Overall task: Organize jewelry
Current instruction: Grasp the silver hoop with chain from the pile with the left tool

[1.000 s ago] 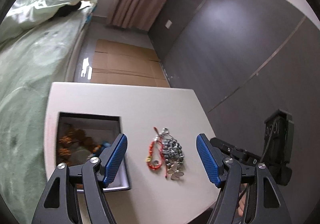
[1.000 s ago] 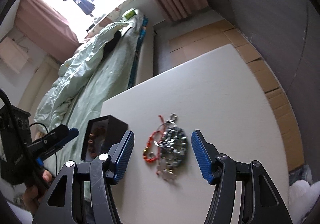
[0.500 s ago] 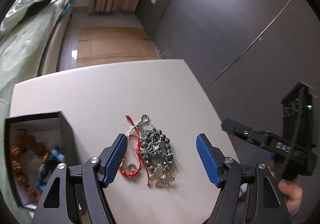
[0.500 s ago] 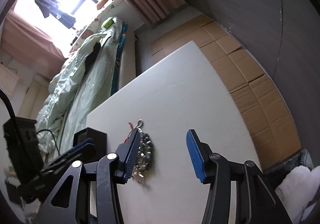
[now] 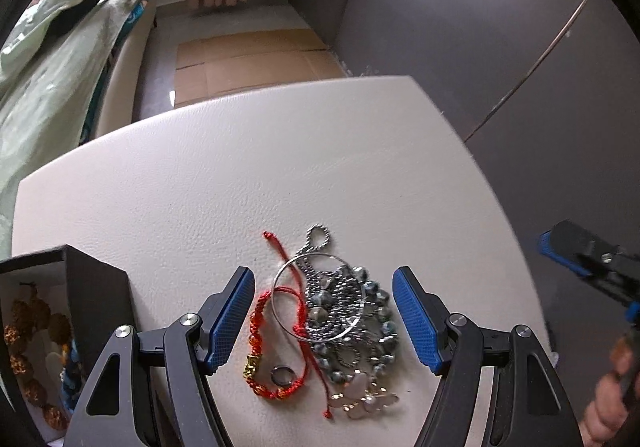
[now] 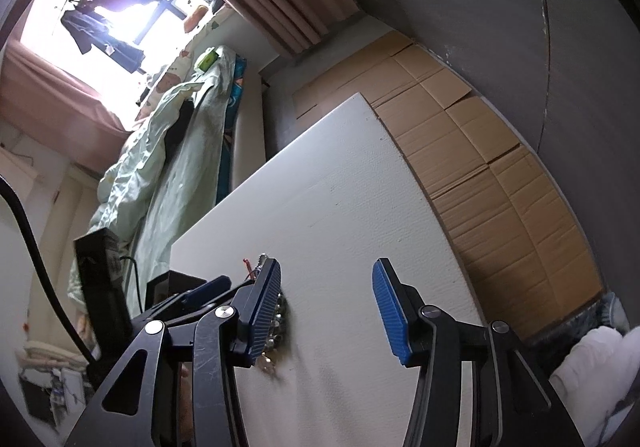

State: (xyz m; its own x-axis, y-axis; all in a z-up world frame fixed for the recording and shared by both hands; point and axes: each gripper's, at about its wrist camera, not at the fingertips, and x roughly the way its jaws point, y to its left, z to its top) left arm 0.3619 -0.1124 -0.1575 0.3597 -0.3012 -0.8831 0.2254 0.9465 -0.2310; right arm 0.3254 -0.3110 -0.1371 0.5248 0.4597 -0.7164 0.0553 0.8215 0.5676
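Left tongs hang over the jewelry pile with both blue pads apart, nothing gripped. Pile sits on the white table, right between the two pads: a red cord bracelet toward the left pad, a thin silver bangle lying across the middle, a dark bead necklace toward the right pad, a small dark ring and a pale flower charm at the near end. Whether the pad tips touch the table, cannot tell.

Right tongs are apart too, only bare table between the pads; the pile lies just outside its left pad, mostly hidden behind it. Right tongs show at the far right edge of the left wrist view, held by a hand.

Black box stands just left of the left tongs, open, brown beads already inside.

Step in hand looks like the pick-up approach on the pile, left side leading. Next move likely calls for lowering onto one piece, not the tangle, closing on it, then carrying it left into the box. Pieces overlap, so a drag-along looks likely.
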